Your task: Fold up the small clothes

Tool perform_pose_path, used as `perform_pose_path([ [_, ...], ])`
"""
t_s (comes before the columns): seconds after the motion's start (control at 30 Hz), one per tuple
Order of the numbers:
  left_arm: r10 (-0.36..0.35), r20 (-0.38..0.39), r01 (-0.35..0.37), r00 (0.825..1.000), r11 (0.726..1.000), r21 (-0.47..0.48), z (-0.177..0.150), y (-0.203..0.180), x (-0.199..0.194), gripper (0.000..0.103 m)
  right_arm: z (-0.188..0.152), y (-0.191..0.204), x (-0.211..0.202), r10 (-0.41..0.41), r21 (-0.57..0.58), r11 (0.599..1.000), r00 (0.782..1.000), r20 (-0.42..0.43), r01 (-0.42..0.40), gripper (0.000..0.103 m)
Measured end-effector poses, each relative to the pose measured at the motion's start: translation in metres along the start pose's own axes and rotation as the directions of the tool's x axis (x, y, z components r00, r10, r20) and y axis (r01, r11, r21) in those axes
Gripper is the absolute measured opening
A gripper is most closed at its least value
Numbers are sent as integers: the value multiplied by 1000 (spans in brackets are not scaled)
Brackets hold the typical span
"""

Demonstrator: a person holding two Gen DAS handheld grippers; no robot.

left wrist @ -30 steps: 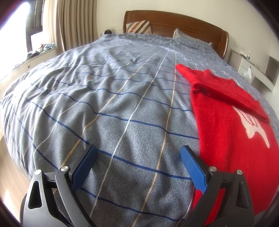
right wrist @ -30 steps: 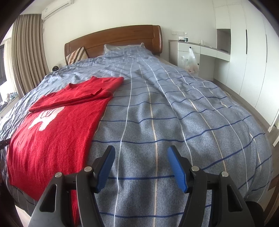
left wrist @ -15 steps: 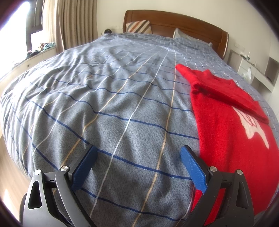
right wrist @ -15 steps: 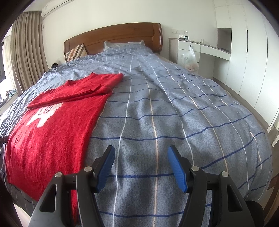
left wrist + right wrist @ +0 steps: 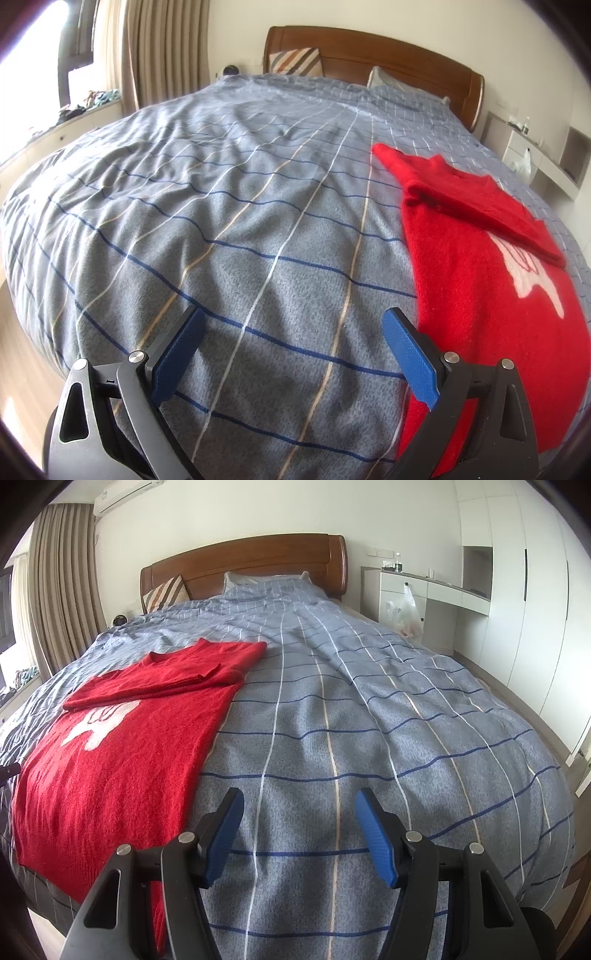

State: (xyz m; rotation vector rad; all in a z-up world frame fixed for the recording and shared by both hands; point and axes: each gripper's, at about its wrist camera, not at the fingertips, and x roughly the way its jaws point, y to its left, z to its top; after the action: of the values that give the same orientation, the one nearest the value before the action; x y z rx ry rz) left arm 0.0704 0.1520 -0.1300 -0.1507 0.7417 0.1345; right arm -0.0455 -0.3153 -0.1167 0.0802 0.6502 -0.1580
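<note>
A red knit sweater (image 5: 491,273) with a white print lies flat on the grey striped bedspread (image 5: 229,229), its sleeve folded across the chest. In the left wrist view it fills the right side; my left gripper (image 5: 293,321) hovers open over bare bedspread just left of its hem, nothing between the blue pads. In the right wrist view the sweater (image 5: 110,768) lies at the left. My right gripper (image 5: 299,801) is open above the bedspread (image 5: 369,716), just right of the sweater's edge, holding nothing.
A wooden headboard (image 5: 251,561) with pillows stands at the far end. White desk and wardrobe (image 5: 509,602) line the right wall, with a plastic bag (image 5: 404,613) hanging there. Curtains (image 5: 162,48) and a windowsill with clutter sit at the left. The bed's near edge drops to wood floor.
</note>
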Motion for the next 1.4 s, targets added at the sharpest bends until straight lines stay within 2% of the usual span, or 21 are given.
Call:
perform_pose_path([
  [0.3,15,-9,-15,1000,999,30,0,-10,3,98,2,-6,0,20,32,999,1000,-6,-20,63],
  [1.4,17,-11,-16,1000,999,30,0,-10,3,98,1,-5,-1,30,29,999,1000,-4,-30,63],
])
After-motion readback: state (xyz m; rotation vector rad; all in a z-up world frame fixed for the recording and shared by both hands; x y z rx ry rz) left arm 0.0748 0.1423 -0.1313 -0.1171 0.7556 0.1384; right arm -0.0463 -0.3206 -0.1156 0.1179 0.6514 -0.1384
